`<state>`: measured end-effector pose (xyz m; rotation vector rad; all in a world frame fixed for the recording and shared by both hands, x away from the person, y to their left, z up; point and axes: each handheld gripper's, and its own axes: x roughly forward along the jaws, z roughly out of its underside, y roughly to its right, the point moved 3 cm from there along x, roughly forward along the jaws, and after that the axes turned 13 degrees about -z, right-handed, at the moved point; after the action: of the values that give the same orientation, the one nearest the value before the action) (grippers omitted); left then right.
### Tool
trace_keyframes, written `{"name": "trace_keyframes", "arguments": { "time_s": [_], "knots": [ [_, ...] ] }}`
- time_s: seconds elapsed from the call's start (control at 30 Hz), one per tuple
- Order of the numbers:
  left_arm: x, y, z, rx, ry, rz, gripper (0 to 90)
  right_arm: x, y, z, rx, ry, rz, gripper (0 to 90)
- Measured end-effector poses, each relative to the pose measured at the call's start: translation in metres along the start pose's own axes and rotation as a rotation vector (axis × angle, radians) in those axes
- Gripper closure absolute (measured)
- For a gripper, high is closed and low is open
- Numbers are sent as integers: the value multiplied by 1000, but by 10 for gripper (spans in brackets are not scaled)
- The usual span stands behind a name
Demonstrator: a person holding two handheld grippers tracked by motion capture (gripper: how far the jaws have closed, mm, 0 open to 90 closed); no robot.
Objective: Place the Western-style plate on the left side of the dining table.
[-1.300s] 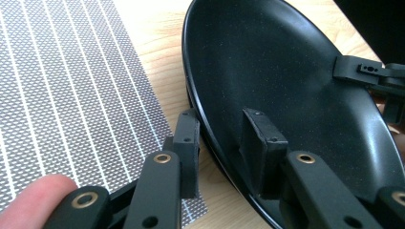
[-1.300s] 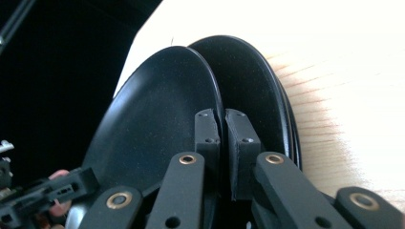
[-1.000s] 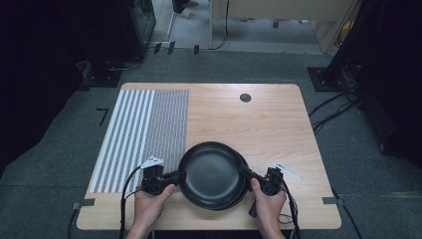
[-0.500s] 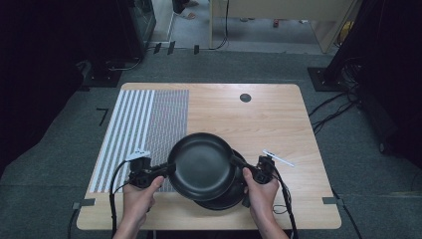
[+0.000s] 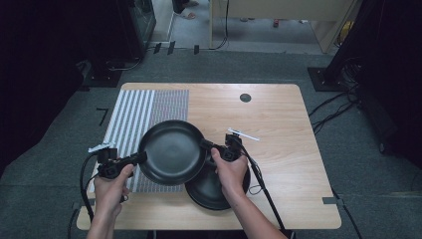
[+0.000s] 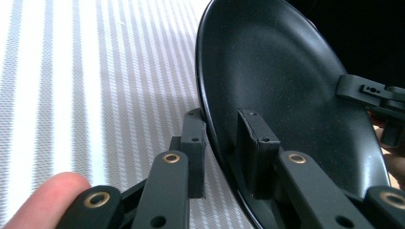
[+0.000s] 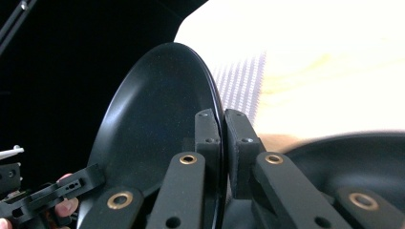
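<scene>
High view: both grippers carry one black plate (image 5: pixel 171 152) between them, left gripper (image 5: pixel 140 157) clamped on its left rim, right gripper (image 5: pixel 205 145) on its right rim. Opposite-side grips make sense, since the plate is wide and shallow and a single pinch would let it swing. It hangs in the air above the front part of the table (image 5: pixel 278 124), over the seam where the striped mat (image 5: pixel 132 112) meets bare wood, partly over a second black plate (image 5: pixel 216 191) that lies flat near the front edge, under the right hand (image 5: pixel 230 172). My read: top plate is being unstacked and heads for the mat on the left side, though I can't confirm the target. Left gripper view: jaws are shut on the plate's rim (image 6: pixel 210 119), one pad (image 6: pixel 193 143) on the underside, the other on the inner face, gripping deep enough that the rim can't slide out. Mat stripes sit well below, so there is clearance. The right gripper (image 6: pixel 367 93) shows across the dish. Right gripper view: jaws are pressed together on the thin rim (image 7: pixel 217 109), the plate edge-on to this camera because the jaws straddle it. The lower plate (image 7: pixel 334 157) lies just beside and beneath, apart from the held one. The left gripper (image 7: pixel 52 191) is visible at the far rim.
</scene>
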<state>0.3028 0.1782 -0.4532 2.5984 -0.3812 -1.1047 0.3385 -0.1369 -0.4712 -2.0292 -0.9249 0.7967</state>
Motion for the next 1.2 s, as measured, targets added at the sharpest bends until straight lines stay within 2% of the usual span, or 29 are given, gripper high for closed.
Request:
{"name": "trace_keyframes", "arguments": {
  "time_s": [0.03, 0.07, 0.1, 0.13, 0.17, 0.2, 0.23, 0.3, 0.43, 0.57, 0.63, 0.73, 0.83, 0.87, 0.97, 1.1, 1.2],
  "knots": [
    [0, 0, 0, 0, 0, 0, 743, 0, 0, 0, 0, 0, 0, 855],
    [-2, -7, -5, -10, 9, -6, 743, 11, -4, -4, -4, -10, 0, 854],
    [-2, -7, -5, -10, 9, -6, 743, 11, -4, -4, -4, -10, 0, 854],
    [-3, -14, -10, -19, 20, -17, 743, 21, -8, -8, -6, -22, -4, 854],
    [-3, -14, -10, -19, 20, -17, 743, 21, -8, -8, -6, -22, -4, 854],
    [-3, -22, -14, -27, 27, -27, 743, 32, -10, -11, -7, -37, -5, 853],
    [-3, -22, -14, -27, 27, -27, 742, 32, -10, -11, -7, -37, -5, 853],
    [1, -32, -16, -46, 38, -40, 742, 47, -12, -16, -8, -61, -3, 853],
    [8, -40, -17, -67, 32, -45, 738, 59, -11, -20, -12, -85, 10, 852],
    [20, -49, -22, -84, 14, -51, 738, 77, -2, -27, 9, -113, 39, 851],
    [28, -55, -29, -98, 4, -69, 738, 84, 1, -29, 19, -119, 48, 850],
    [34, -62, -34, -108, 0, -75, 742, 93, 4, -31, 34, -118, 54, 849],
    [45, -76, -42, -130, -27, -92, 742, 111, 8, -33, 27, -115, 74, 846],
    [45, -76, -42, -130, -27, -92, 742, 115, 9, -33, 22, -114, 79, 846],
    [56, -88, -49, -139, -45, -112, 742, 129, 13, -34, 22, -112, 94, 842],
    [63, -97, -52, -158, -53, -105, 749, 144, 22, -33, 49, -114, 107, 840],
    [72, -105, -53, -173, -56, -124, 743, 154, 25, -31, 58, -112, 130, 838]
  ]
}}
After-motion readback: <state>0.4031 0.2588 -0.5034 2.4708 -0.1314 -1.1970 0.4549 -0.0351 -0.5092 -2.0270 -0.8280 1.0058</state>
